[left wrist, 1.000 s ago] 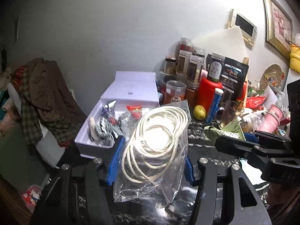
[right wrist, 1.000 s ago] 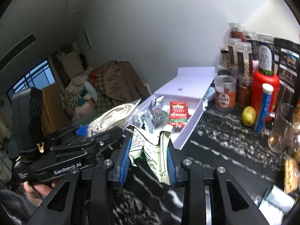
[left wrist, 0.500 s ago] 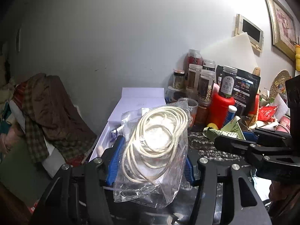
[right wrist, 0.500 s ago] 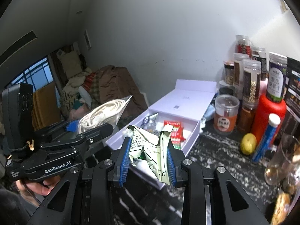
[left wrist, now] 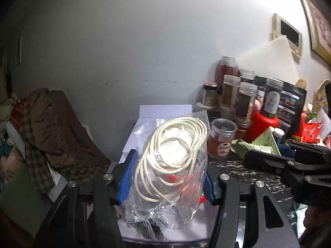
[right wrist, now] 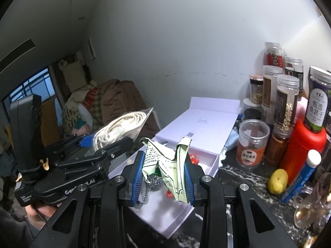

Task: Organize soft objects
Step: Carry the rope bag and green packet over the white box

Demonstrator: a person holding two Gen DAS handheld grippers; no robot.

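My left gripper point(left wrist: 167, 175) is shut on a clear plastic bag of coiled white rope point(left wrist: 171, 155) and holds it over the open white box point(left wrist: 132, 142). It also shows in the right wrist view point(right wrist: 107, 144), at the left. My right gripper point(right wrist: 163, 177) is shut on a crumpled pale green packet point(right wrist: 165, 161), held above the same white box point(right wrist: 198, 124). Red packets point(right wrist: 193, 158) and a striped cloth point(right wrist: 144, 190) lie inside the box, mostly hidden by the packet.
Jars and bottles point(right wrist: 277, 107) crowd the dark marble counter point(right wrist: 238, 190) right of the box, with a red bottle point(right wrist: 304, 146), a blue tube point(right wrist: 302, 175), a lemon point(right wrist: 278, 180) and a glass point(right wrist: 310, 206). Clothes point(left wrist: 51, 132) are piled at the left.
Both grippers have moved forward over the box with their loads. The box now lies under the fingers and its contents are mostly hidden.
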